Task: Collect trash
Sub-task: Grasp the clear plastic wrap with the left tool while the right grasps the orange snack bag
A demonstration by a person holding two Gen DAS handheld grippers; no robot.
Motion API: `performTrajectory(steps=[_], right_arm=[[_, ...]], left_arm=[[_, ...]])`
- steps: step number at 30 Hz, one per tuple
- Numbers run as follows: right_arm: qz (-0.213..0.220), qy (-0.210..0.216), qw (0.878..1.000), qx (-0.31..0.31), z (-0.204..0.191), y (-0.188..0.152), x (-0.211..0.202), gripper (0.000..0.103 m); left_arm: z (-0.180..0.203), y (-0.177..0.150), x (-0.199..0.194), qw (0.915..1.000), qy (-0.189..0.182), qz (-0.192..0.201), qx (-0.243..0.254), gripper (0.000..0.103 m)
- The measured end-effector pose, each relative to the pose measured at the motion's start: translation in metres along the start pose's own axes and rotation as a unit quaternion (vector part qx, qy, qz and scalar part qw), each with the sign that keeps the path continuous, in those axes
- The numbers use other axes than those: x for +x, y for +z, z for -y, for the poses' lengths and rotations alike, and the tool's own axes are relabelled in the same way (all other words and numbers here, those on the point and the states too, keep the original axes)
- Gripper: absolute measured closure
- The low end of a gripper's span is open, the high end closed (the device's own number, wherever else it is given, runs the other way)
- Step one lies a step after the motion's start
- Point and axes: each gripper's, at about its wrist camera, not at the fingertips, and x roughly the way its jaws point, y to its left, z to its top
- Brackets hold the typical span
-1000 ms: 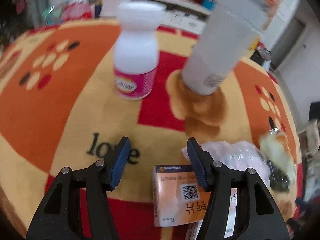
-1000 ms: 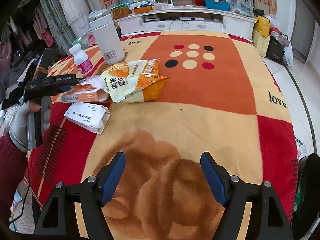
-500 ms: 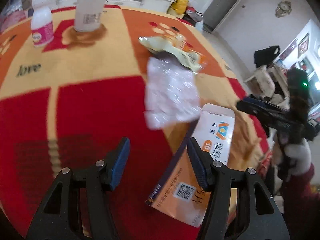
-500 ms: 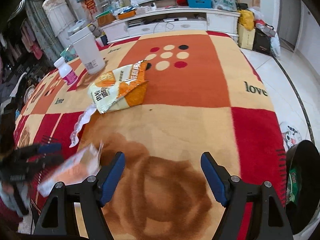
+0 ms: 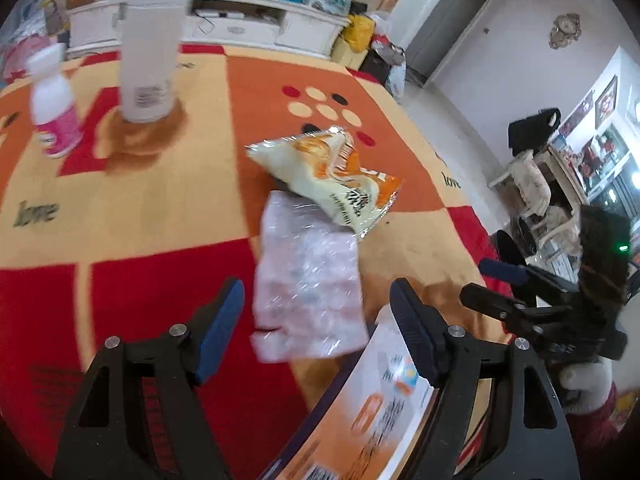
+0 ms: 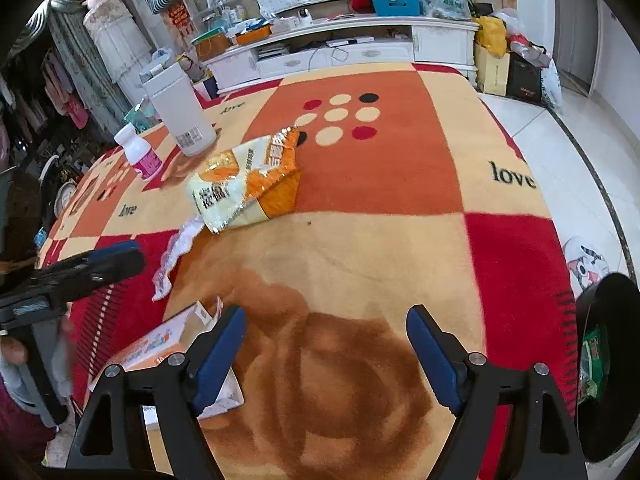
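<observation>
The word "love" stands printed in dark letters on the blanket [image 6: 360, 240] in several spots: far right of the right gripper [image 6: 326, 356], left beyond it, and faintly behind the white canister [image 6: 180, 116]. Print on the snack bag [image 6: 248, 180] and the orange box [image 5: 360, 420] is too blurred to read.

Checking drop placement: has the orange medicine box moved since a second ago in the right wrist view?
Yes. The orange medicine box went from beside the snack bag to the blanket's near edge, far below the bag, beside the right gripper.
</observation>
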Motion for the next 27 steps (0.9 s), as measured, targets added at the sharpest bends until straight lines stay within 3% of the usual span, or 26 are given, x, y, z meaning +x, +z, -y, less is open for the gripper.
performTrajectory(steps=[9, 11, 13, 14, 19, 27], right_arm=[[0.009, -0.004, 1.000, -0.009, 0.002, 0.029, 0.005, 0.018], [0.009, -0.001, 1.000, -0.011, 0.000, 0.033, 0.008, 0.018], [0.009, 0.003, 1.000, -0.016, -0.004, 0.037, 0.011, 0.018], [0.010, 0.005, 1.000, -0.018, -0.006, 0.040, 0.013, 0.018], [0.011, 0.020, 0.999, -0.028, -0.021, 0.058, 0.022, 0.015], [-0.008, 0.027, 0.996, -0.080, -0.059, 0.088, 0.053, 0.009]], left_arm=[[-0.006, 0.008, 0.040, 0.9982, 0.045, -0.040, -0.002, 0.030], [-0.007, 0.007, 0.035, 0.9985, 0.041, -0.037, -0.003, 0.043], [-0.005, 0.005, 0.033, 0.9978, 0.052, -0.041, 0.008, 0.046], [-0.004, 0.004, 0.030, 0.9969, 0.065, -0.040, 0.018, 0.052], [-0.007, -0.004, 0.013, 0.9930, 0.104, -0.040, 0.040, 0.057], [-0.040, -0.014, -0.013, 0.9921, 0.124, -0.015, -0.001, 0.060]])
